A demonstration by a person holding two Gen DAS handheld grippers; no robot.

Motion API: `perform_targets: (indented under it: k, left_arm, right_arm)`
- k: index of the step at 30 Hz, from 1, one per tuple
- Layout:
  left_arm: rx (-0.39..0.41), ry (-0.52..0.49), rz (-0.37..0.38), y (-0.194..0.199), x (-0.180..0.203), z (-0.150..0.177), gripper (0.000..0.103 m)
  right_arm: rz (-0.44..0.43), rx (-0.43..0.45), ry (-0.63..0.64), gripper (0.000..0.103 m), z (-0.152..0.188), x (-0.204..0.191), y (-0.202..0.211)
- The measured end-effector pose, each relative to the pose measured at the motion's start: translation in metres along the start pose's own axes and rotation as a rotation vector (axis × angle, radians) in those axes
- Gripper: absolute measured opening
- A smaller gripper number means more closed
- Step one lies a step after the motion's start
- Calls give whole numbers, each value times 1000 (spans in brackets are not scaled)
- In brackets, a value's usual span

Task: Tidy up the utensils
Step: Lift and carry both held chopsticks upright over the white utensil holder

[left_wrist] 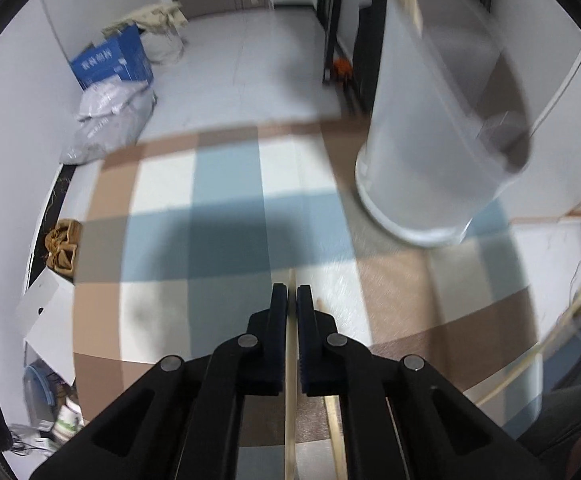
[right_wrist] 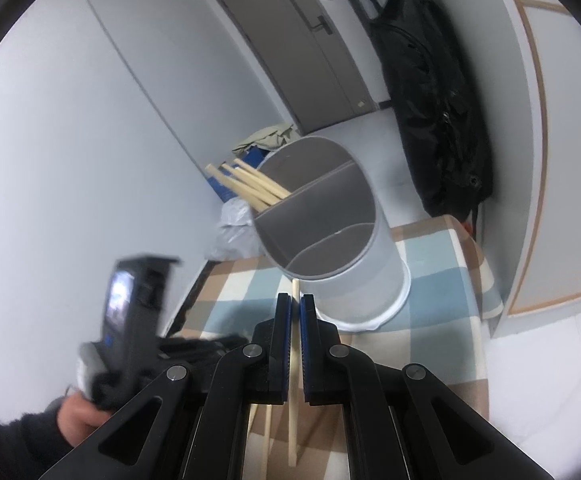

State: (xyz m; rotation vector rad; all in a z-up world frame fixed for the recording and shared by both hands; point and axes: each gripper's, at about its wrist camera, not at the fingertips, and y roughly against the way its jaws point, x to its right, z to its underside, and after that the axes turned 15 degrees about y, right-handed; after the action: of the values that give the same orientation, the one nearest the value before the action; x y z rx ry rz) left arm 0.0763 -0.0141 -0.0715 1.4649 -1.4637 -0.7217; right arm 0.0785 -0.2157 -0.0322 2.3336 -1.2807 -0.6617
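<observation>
My left gripper is shut on a wooden chopstick above the checked tablecloth. Another chopstick lies on the cloth under the right finger. The pale utensil holder stands at upper right with sticks poking from its top. My right gripper is shut on a wooden chopstick whose tip reaches the near rim of the utensil holder. The holder has divided compartments, and several chopsticks lean out of the far one. More chopsticks lie on the cloth below.
The left gripper's camera body and the hand holding it are at lower left in the right wrist view. A black bag hangs on the wall behind the table. A blue box and plastic bags sit on the floor beyond the table edge.
</observation>
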Motion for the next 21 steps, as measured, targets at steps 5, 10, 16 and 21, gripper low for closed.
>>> perform_targets:
  k: [5,10,16,21]
  left_arm:
    - [136,39,73,46,-8,6,1]
    - [204,45,106,66,-12,13,1]
    - [247,52,134,70,-20,6,1]
    - [262,65,163,80,-25,10,1]
  right_arm:
    - [10,20,81,4,0,-17,3]
    - [27,42,127,3,2,-27,5]
    - [57,86,191,3,4,-43,12]
    - [74,112,239,3,7,-57,14]
